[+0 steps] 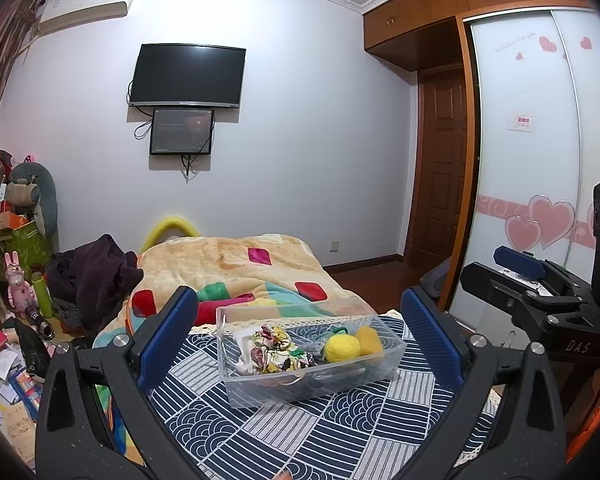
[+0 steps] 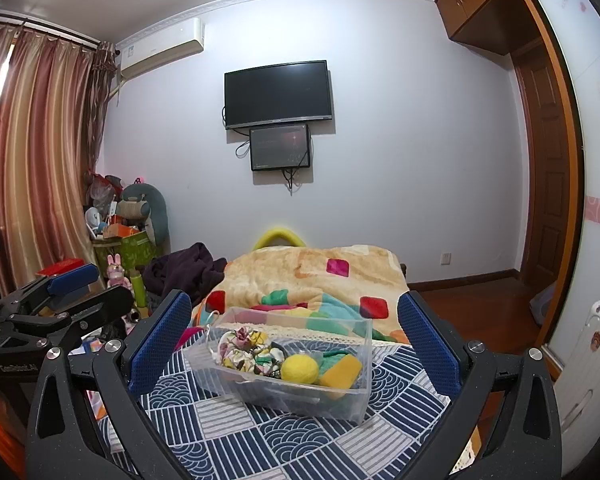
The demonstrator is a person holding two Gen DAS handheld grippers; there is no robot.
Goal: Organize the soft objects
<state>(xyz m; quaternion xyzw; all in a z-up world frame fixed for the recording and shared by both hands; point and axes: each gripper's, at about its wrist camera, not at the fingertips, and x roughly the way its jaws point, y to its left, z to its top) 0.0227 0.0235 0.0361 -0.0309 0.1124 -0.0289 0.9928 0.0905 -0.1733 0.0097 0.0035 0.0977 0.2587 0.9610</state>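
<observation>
A clear plastic bin (image 1: 236, 380) (image 2: 356, 396) stands on a blue-and-white patterned cloth (image 1: 300, 432) (image 2: 260, 428). It holds a yellow felt ball (image 1: 342, 349) (image 2: 299, 368), a yellow sponge (image 1: 370, 340) (image 2: 340, 372), floral fabric scrunchies (image 1: 270, 350) (image 2: 242, 346) and a green piece. My left gripper (image 1: 300, 328) is open and empty, held back from the bin, fingers either side in view. My right gripper (image 2: 296, 328) is open and empty, likewise back from the bin. Each gripper shows at the edge of the other's view.
A bed with a colourful blanket (image 1: 236, 264) (image 2: 320, 276) lies beyond the cloth. Dark clothes (image 1: 92, 276) and cluttered boxes and toys (image 1: 16, 240) are at the left. A wardrobe (image 1: 540, 140) and door stand right. A white suitcase (image 2: 596, 360) is at the right.
</observation>
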